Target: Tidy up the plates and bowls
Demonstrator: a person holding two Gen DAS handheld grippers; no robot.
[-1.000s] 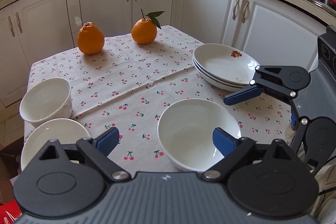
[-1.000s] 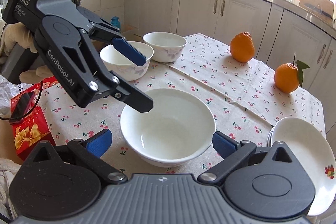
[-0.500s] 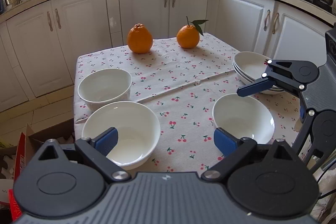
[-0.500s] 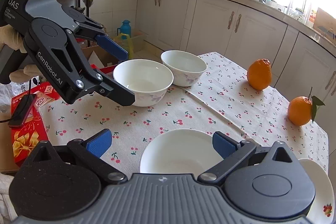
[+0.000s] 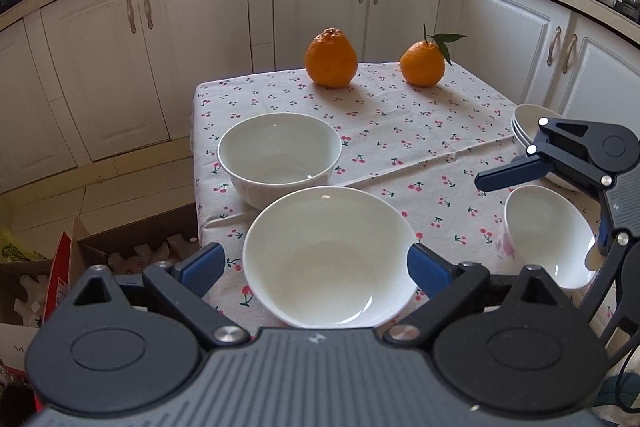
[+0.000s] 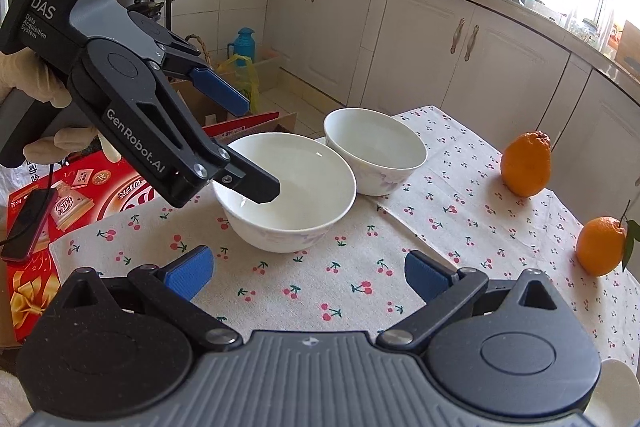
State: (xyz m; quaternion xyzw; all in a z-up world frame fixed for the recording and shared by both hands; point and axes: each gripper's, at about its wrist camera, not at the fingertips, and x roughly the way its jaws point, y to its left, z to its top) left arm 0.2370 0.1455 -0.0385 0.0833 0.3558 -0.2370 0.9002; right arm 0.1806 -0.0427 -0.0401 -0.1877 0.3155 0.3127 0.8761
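In the left wrist view, the cardboard box (image 5: pixel 132 247) beside the bench (image 5: pixel 400 131) is cut off by the left tongs (image 5: pixel 316 265), so its contents are hard to make out. These tongs stand released, their blue pads either side of a plain white bowl (image 5: pixel 328 259) at the bench's near edge, not clearly touching its rim. Just behind sits a deeper white bowl (image 5: pixel 280 155), glossy and empty. Two oranges (image 5: pixel 331 58) rest at the far edge. To the right, a third bowl (image 5: pixel 548 231) with a faint pink motif is partly covered by the right tongs (image 5: pixel 532 215), released; only one blue pad shows clearly. The stacked plates (image 5: pixel 524 123) behind are mostly hidden. In the right wrist view, the right tongs (image 6: pixel 306 273) gape over bare cherry-print cloth.
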